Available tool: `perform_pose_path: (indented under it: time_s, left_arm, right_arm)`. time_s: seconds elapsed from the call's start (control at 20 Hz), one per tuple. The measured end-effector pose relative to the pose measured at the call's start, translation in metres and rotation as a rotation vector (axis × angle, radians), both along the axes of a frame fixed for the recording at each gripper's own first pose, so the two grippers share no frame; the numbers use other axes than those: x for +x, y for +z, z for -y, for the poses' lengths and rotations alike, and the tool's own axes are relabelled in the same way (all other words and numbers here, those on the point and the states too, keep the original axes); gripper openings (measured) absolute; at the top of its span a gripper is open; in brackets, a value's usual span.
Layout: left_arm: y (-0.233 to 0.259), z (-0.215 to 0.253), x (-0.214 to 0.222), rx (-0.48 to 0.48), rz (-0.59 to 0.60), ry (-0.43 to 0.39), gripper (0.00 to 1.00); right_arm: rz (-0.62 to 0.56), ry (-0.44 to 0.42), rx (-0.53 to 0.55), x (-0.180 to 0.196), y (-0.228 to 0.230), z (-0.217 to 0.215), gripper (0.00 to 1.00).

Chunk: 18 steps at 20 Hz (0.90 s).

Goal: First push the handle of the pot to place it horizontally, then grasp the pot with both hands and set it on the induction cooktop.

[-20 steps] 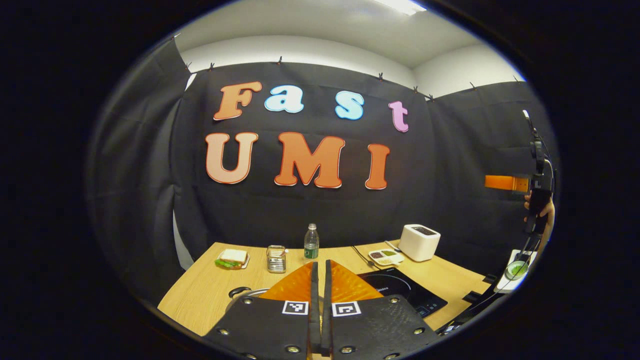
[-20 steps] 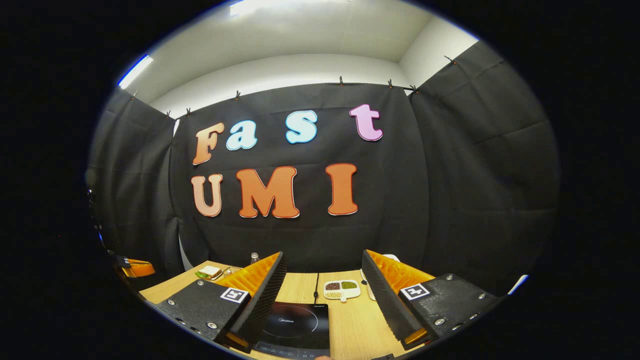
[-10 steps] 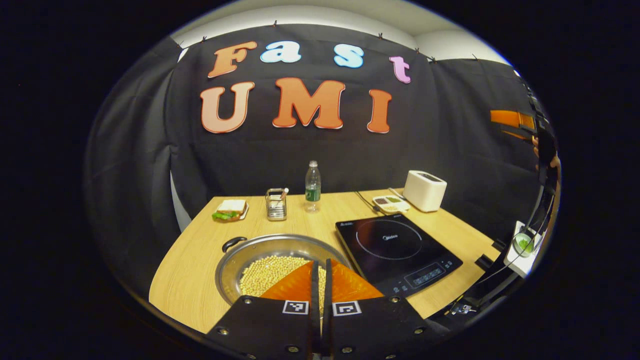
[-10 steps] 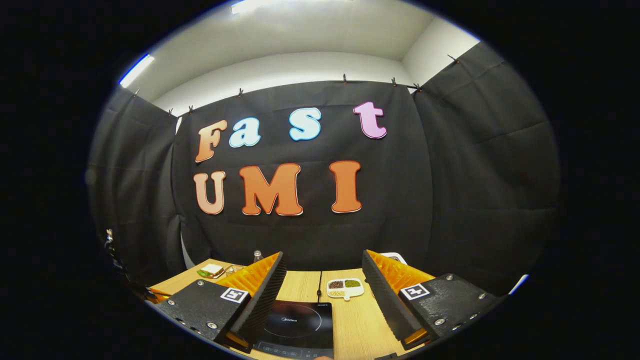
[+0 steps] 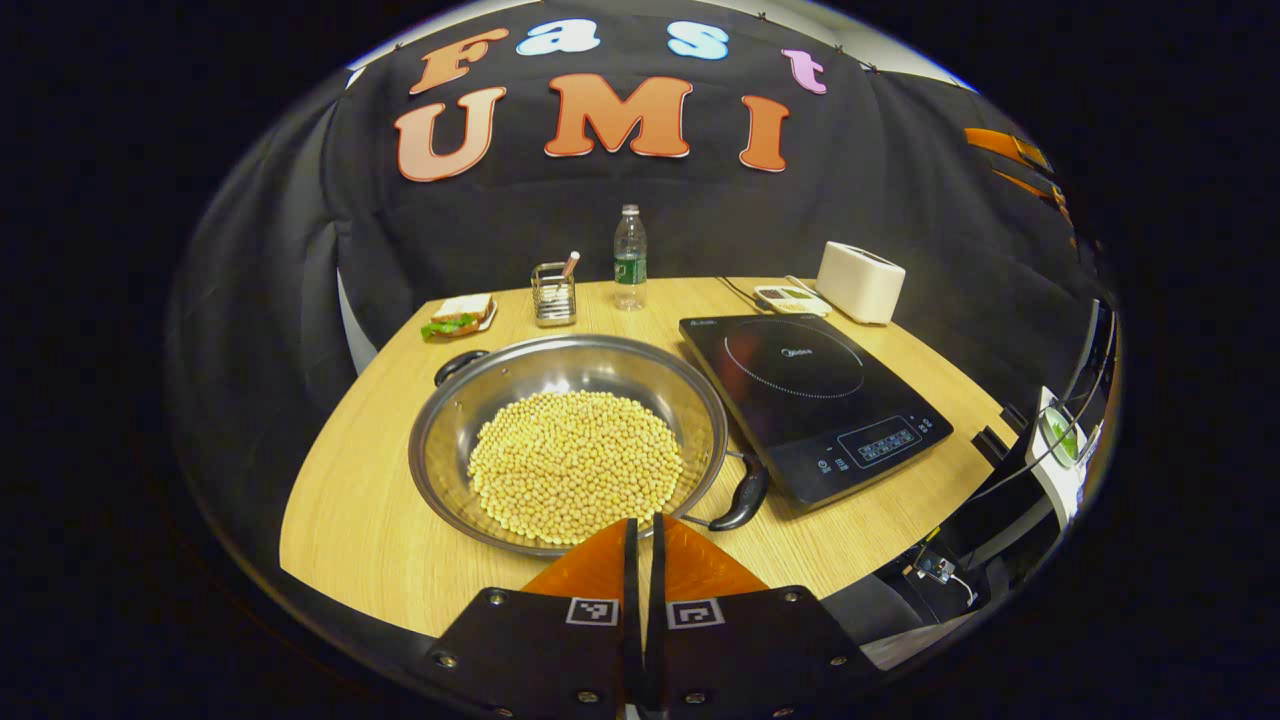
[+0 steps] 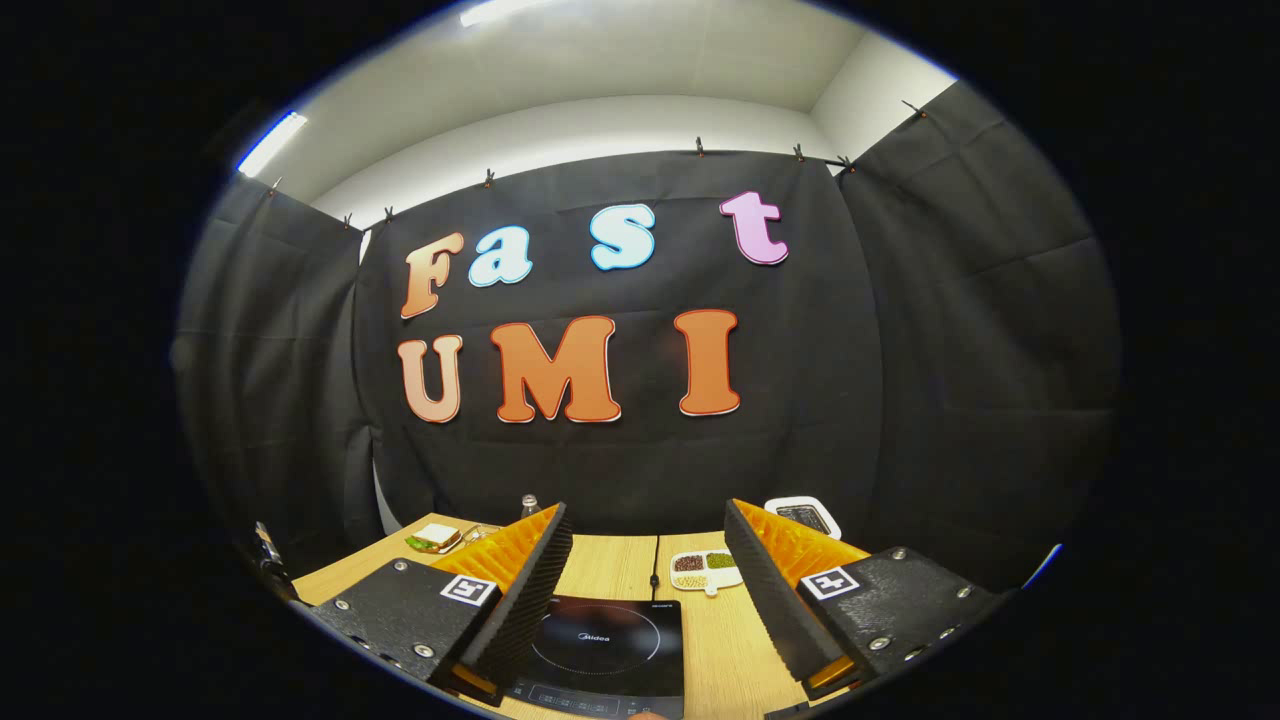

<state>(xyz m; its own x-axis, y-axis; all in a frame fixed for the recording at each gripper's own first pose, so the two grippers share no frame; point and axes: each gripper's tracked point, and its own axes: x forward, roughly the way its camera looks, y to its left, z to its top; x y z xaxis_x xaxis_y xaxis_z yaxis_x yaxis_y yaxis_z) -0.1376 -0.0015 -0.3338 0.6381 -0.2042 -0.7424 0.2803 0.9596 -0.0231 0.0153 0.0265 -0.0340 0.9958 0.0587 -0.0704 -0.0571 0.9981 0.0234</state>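
the left gripper (image 5: pixel 641 535) hung closed and empty above the bean-filled round steel pot (image 5: pixel 570 440); the right gripper (image 6: pixel 648 560) gaped wide, empty.

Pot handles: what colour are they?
Black, both of them, on a silvery steel pot. Best seen in the left gripper view.

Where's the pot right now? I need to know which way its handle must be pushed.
In the left gripper view the pot sits on the table left of the induction cooktop, its near handle angled toward the cooktop's front corner.
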Motion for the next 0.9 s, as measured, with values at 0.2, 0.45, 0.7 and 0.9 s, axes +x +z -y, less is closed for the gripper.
perform_pose_path:
  time_s: [0.2, 0.45, 0.7, 0.9]
  left_arm:
    - [-0.027, 0.011, -0.016, -0.011, -0.063, -0.011, 0.02]
    - [-0.044, 0.032, -0.021, -0.021, -0.098, -0.06, 0.02]
    - [-0.061, 0.046, -0.018, -0.008, -0.133, -0.086, 0.02]
    - [-0.063, 0.059, -0.01, -0.008, -0.14, -0.099, 0.02]
  right_arm:
    - [-0.017, 0.003, -0.004, 0.003, -0.007, 0.0, 1.0]
    - [-0.033, -0.01, -0.001, 0.007, -0.016, 0.006, 0.95]
    - [-0.055, -0.011, 0.011, 0.009, -0.023, 0.013, 0.95]
    - [-0.054, -0.035, 0.016, 0.01, -0.022, 0.027, 0.95]
